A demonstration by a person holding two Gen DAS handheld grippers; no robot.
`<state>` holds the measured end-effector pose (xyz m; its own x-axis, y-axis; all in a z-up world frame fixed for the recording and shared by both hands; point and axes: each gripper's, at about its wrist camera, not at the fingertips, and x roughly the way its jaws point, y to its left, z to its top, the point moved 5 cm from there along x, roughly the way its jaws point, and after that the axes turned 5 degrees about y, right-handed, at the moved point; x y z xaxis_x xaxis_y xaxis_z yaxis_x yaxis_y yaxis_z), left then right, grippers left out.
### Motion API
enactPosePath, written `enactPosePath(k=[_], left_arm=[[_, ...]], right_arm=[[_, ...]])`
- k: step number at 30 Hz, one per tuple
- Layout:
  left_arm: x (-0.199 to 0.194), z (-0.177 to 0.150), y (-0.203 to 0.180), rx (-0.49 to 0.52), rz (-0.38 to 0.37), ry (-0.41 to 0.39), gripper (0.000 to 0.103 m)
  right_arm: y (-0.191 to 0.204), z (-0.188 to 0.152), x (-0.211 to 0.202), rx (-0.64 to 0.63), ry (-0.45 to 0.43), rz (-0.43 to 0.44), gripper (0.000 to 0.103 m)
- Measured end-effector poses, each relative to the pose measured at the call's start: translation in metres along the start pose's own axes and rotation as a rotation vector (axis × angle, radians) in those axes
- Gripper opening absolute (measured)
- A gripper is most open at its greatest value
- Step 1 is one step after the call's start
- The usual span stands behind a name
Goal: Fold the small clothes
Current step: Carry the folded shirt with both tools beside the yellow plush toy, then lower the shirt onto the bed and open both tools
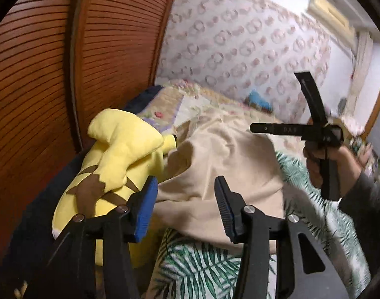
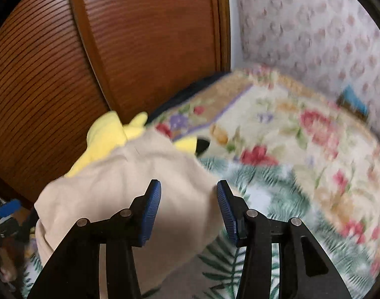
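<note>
A beige garment (image 1: 214,164) lies in a loose heap on the palm-leaf bedsheet (image 1: 190,264), partly draped against a yellow plush toy (image 1: 120,154). My left gripper (image 1: 186,206) is open and empty, just in front of the garment's near edge. My right gripper (image 2: 188,209) is open and empty, hovering over the garment (image 2: 130,174) near its right edge. The right gripper also shows in the left wrist view (image 1: 284,102), held up in a hand at the right, its two fingers spread wide. The garment's shape and sleeves are hidden in the folds.
A brown louvred wardrobe door (image 1: 52,74) stands close on the left. A floral quilt (image 2: 289,129) covers the far part of the bed against a patterned wall (image 1: 239,37). A blue object (image 1: 258,101) lies by the wall. The plush toy (image 2: 107,137) crowds the left side.
</note>
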<state>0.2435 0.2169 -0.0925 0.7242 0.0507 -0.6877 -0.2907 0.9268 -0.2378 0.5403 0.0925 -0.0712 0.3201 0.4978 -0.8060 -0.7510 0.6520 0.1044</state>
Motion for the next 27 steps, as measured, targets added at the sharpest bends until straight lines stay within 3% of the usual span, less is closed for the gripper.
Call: enactPosePath(k=[3,5,8,12,19,27], left_arm=[[0.02,0.0,-0.001,0.022,0.025,0.07,0.048],[0.03,-0.002,0.005,0.028,0.068,0.101,0.048],[0.039,-0.004,0.02,0.007,0.113,0.138,0.048],[0.038,-0.005,0.043,-0.003,0.198,0.128,0.048],[0.018,-0.001,0.044,0.018,0.196,0.081,0.048],[-0.023,0.007,-0.003,0.102,0.139,0.001,0.048]], right_arm=[[-0.02,0.012,0.015,0.028,0.004,-0.002,0.046],[-0.033,0.024,0.021,0.055,-0.007,0.003,0.029],[-0.049,0.026,0.025,0.092,-0.027,-0.139,0.029],[-0.061,0.03,0.022,0.138,-0.055,-0.127,0.029],[-0.038,0.011,-0.012,0.102,-0.132,-0.078,0.029],[-0.003,-0.042,-0.074,0.061,-0.218,-0.059,0.029]])
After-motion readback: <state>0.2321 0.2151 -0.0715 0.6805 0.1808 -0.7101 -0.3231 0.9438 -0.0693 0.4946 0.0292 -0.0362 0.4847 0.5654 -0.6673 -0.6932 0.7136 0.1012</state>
